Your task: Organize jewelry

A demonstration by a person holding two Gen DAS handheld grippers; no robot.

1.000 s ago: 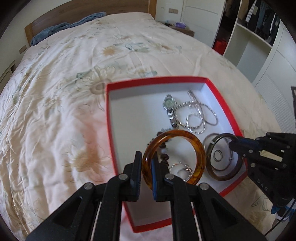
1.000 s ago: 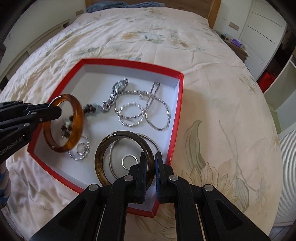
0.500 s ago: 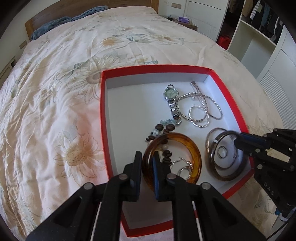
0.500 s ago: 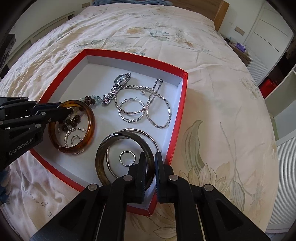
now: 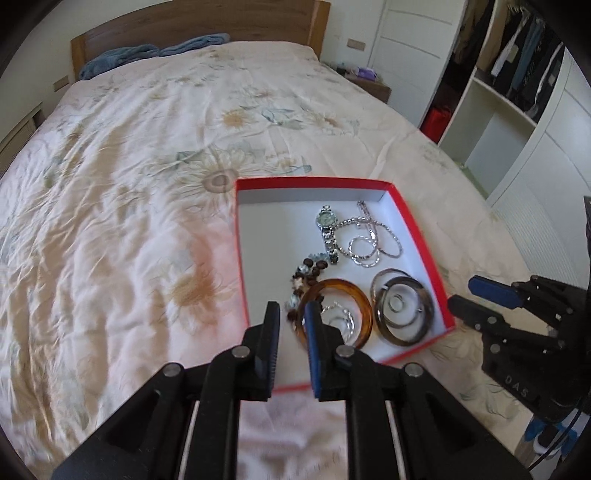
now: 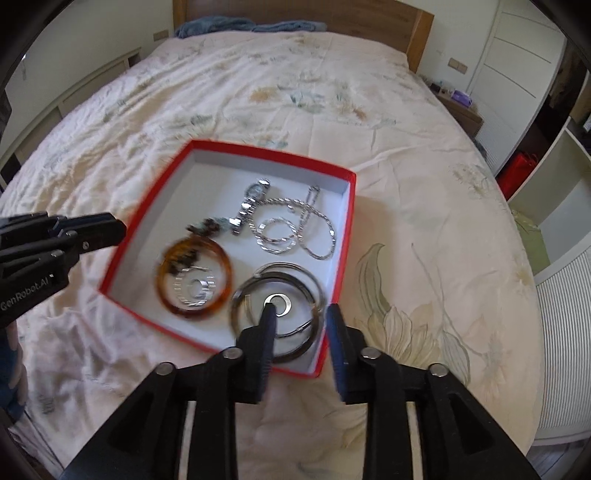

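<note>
A red box (image 5: 314,181) with a white floor lies on the bed. In it an amber bangle (image 5: 364,306) lies flat around small silver hoops, beside a dark bangle (image 5: 428,306) that rings thin silver bangles and a small ring (image 6: 286,301). A watch (image 5: 327,221), silver chains (image 5: 373,243) and a bead bracelet (image 5: 310,269) lie further back. My left gripper (image 5: 291,308) hovers above the box's near left corner, its jaws opening with nothing between them. My right gripper (image 6: 301,312) hangs over the dark bangle (image 6: 240,295), jaws opening wide and empty.
The box rests on a floral quilt (image 5: 147,184) covering a large bed with a wooden headboard (image 5: 192,22) and blue cloth (image 5: 147,55) at its head. White shelves and wardrobe (image 5: 517,110) stand to the right. A blue sleeve (image 6: 11,369) shows at the left edge.
Both grippers have let go: the amber and dark bangles now lie flat in the box. Both grippers have opened, risen and drawn back from the box.
</note>
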